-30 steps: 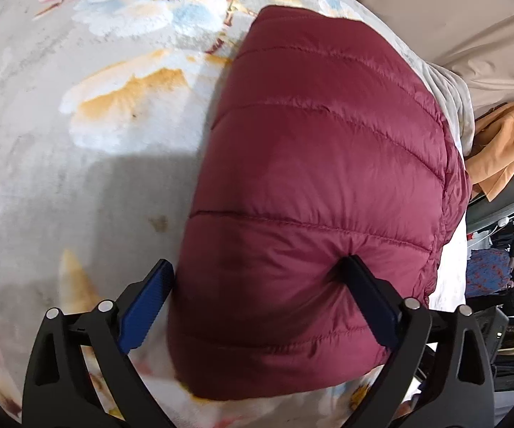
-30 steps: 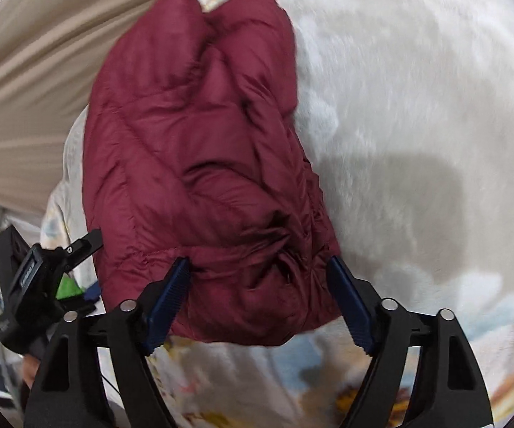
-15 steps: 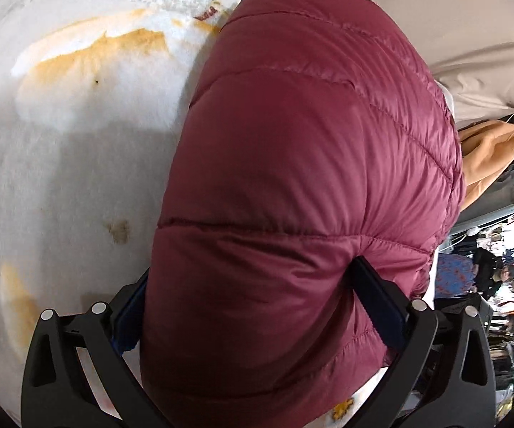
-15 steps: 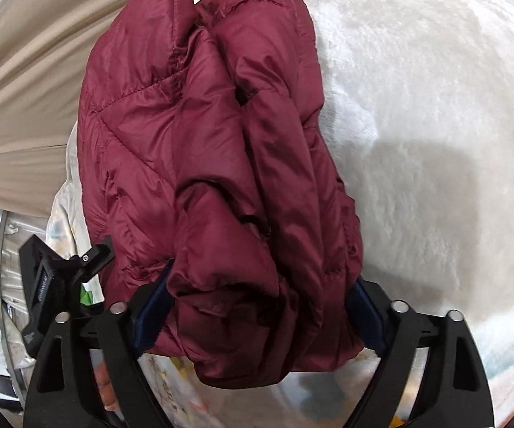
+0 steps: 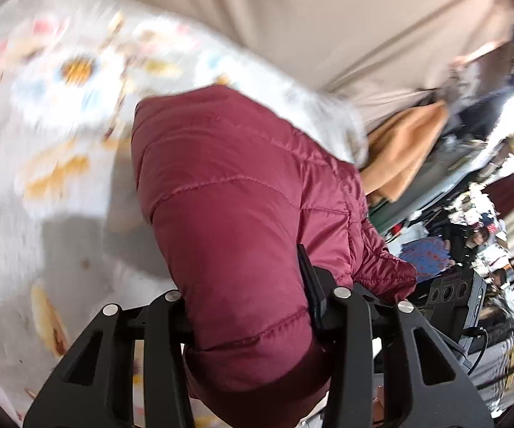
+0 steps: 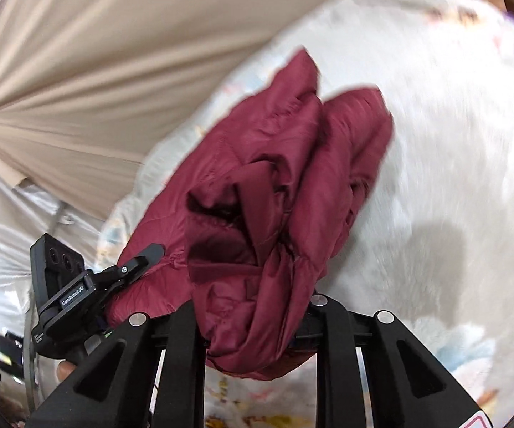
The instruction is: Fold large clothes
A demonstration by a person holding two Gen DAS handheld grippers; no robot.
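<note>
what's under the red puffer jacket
A white floral blanket shows beneath the red puffer jacket. Whatever lies directly under its bulk is covered.

Bright, motion-blurred fisheye views, dark corners

1. The folded jacket (image 5: 242, 221) sits between the two fingers of the left gripper (image 5: 250, 306), its end bulging out toward the camera.
2. The blanket (image 5: 43, 185) spreads to the left of and behind the jacket; the curtain (image 5: 328, 10) hangs beyond it.
3. In the right wrist view the right gripper (image 6: 257, 321) closes on a bunched end of the jacket (image 6: 285, 185) — the blanket (image 6: 453, 142) lies right of it.
4. The left gripper (image 6: 78, 285) shows at the jacket's left side, probably touching it.
</note>
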